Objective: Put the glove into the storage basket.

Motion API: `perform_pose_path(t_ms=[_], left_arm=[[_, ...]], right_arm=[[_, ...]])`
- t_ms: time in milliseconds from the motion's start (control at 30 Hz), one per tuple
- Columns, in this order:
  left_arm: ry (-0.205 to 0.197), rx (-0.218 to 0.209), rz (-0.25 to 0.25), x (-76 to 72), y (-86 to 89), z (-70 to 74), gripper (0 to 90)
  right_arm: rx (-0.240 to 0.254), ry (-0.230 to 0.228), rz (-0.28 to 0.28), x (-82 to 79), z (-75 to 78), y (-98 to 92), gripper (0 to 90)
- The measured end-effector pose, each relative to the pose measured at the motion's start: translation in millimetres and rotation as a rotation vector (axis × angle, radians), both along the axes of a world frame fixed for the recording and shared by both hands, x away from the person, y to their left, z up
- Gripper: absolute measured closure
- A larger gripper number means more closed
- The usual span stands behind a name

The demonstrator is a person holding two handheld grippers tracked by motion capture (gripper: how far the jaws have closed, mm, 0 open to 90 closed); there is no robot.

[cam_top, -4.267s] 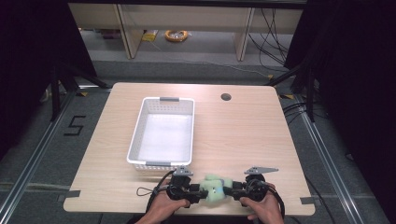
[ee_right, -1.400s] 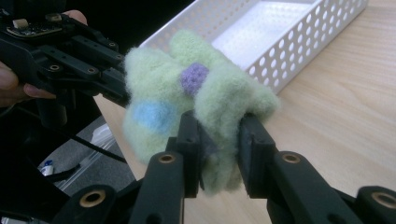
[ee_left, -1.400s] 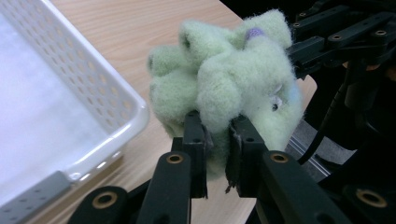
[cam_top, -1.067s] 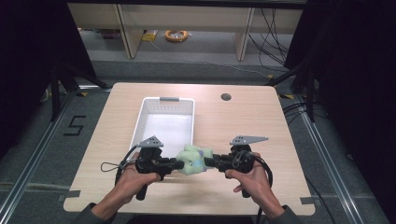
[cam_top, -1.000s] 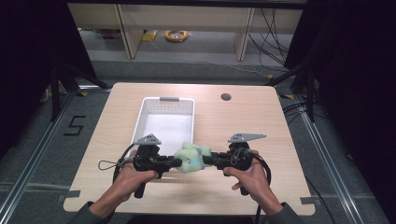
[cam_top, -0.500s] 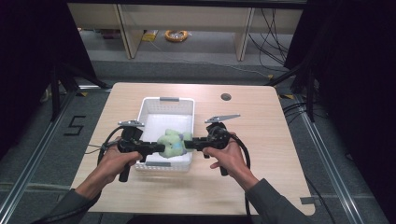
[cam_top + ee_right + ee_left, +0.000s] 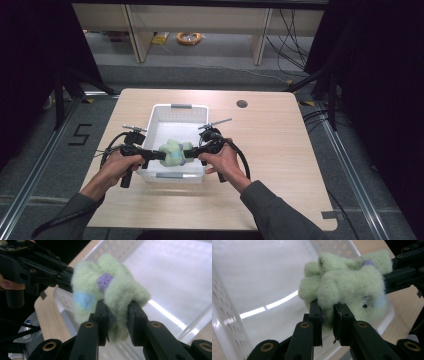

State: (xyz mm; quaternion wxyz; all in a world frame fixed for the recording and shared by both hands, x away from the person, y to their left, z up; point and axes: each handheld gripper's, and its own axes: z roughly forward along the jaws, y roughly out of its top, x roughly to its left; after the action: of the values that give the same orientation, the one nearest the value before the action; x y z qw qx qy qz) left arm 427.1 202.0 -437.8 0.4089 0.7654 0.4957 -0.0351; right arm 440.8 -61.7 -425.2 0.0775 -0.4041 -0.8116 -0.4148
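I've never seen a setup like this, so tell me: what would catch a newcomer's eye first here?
Probably the fluffy pale green toy, held in the air over the near end of a white perforated basket on the wooden table. Two hand-held grippers pinch it from opposite sides: the left gripper and the right gripper, each with black fingers closed on the fuzz.

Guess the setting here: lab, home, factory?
Most likely a lab recording rig. A lone wooden table sits between dark curtains, floor rails run down both sides, and loose cables lie on the floor behind.
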Motion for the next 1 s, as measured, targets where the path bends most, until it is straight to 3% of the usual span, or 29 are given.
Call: perform_pose_path(t_ms=[200, 433, 467, 533, 1000], left_arm=[[0.022, 0.05, -0.003, 4.9, 0.0, -10.9, 76.7], [0.031, 0.111, -0.013, 4.9, -1.7, -17.8, 76.4], [0.023, 0.126, -0.011, 4.9, -3.2, -18.2, 76.3], [0.027, 0.141, -0.022, 6.4, -3.1, -19.4, 76.2], [0.042, 0.236, -0.059, 10.5, -6.0, -21.3, 74.7]], right_arm=[[-0.074, 0.016, -0.01, 7.2, -13.2, 10.6, 72.9], [-0.133, 0.039, -0.008, 9.6, -21.2, 19.8, 72.3], [-0.122, 0.035, 0.027, 11.1, -22.9, 20.4, 72.2], [-0.138, 0.063, 0.006, 9.8, -23.1, 22.9, 71.8], [-0.239, 0.047, 0.042, 13.7, -25.7, 31.1, 64.1]])
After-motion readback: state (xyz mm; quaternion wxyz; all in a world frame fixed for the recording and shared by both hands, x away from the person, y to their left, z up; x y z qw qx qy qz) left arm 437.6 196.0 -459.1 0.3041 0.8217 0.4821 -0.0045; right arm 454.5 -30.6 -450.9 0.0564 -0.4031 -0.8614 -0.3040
